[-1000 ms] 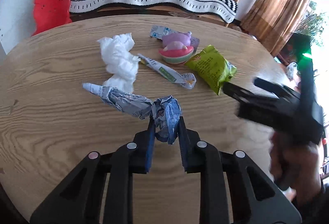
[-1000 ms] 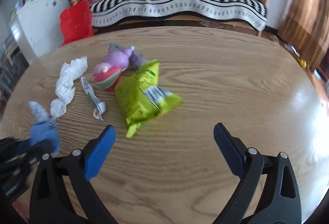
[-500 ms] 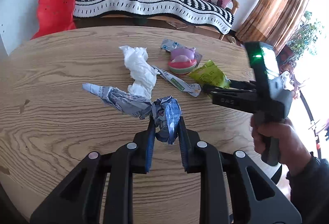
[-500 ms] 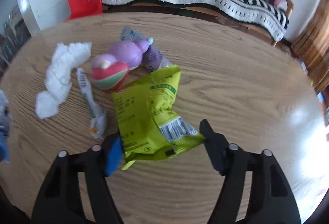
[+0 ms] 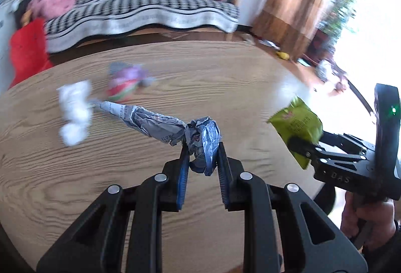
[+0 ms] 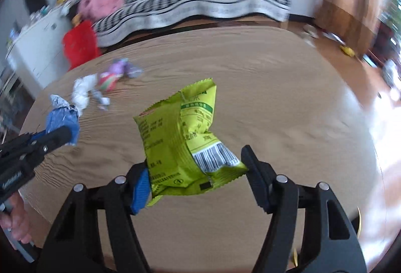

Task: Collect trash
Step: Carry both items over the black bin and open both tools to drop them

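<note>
Above table (image 6: 288, 102): right gripper (image 6: 195, 172), earlier empty, now clamps green packet (image 6: 180, 137); left gripper (image 5: 201, 160) still pinches foil wrapper (image 5: 160, 125).

Crumpled printed paper twist with blue foil-like end (image 5: 173, 127): matt, creased, pinched between the left gripper (image 5: 201, 160) fingers.
Lime-green glossy plastic snack packet (image 6: 180, 137): smooth film, wrinkled, between the right gripper (image 6: 198, 180) fingers.
Fingers: matt black plastic, ribbed blue pads (image 5: 182, 172) (bright metal pins).
Round oak-grain wooden table (image 6: 288, 110): smooth, faint sheen, beneath both.
White crumpled tissue (image 5: 74, 110), beyond the left fingertips: soft, matt.
</note>
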Demonstrator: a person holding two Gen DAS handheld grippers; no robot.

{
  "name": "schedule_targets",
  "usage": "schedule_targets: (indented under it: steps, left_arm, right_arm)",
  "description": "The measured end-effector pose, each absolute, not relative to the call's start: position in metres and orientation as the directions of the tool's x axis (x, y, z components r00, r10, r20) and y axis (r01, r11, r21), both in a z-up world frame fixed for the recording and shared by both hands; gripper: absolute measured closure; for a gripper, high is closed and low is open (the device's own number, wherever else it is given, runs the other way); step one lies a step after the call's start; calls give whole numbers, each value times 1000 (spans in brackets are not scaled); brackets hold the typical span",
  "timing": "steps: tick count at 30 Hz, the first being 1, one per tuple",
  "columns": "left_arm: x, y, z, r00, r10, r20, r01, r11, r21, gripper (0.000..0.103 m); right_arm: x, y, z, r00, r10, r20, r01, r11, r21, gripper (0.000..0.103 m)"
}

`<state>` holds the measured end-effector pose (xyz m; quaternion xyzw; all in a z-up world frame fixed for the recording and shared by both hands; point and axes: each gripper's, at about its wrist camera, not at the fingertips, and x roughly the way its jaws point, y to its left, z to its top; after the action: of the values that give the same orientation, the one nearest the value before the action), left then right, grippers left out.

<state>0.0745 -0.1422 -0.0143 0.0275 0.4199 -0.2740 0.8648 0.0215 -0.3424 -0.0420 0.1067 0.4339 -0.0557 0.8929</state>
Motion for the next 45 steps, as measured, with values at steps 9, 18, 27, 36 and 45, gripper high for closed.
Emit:
schedule_targets:
  steps: [9,18,27,36,45]
  left_arm:
    - [-8,-291,-15,377,-604,-703,724,665,-183,82]
    - [-83,-400,-46,234,-643,-729,848,502,-171,82]
    - [-105,-443,-70,164,-640,-750,884,433,-176,82]
    - [-105,-456,-78,155,-625,-765,880,438,-181,82]
    - [-104,-459,-79,151,-620,-770,878,443,-184,82]
  right_arm:
    - [-124,-485,-59,590,-177,-787,487,856,173,37]
    - [-220,-571,-92,529,-239,-814,637,746,195,37]
    - [-233,-603,-157,401,-170,-900,674,720,164,37]
    - [-214,-611,-195,293,-97,-951,685,716,138,37]
    - [-205,-610,-199,285,-85,-955,691,708,143,36]
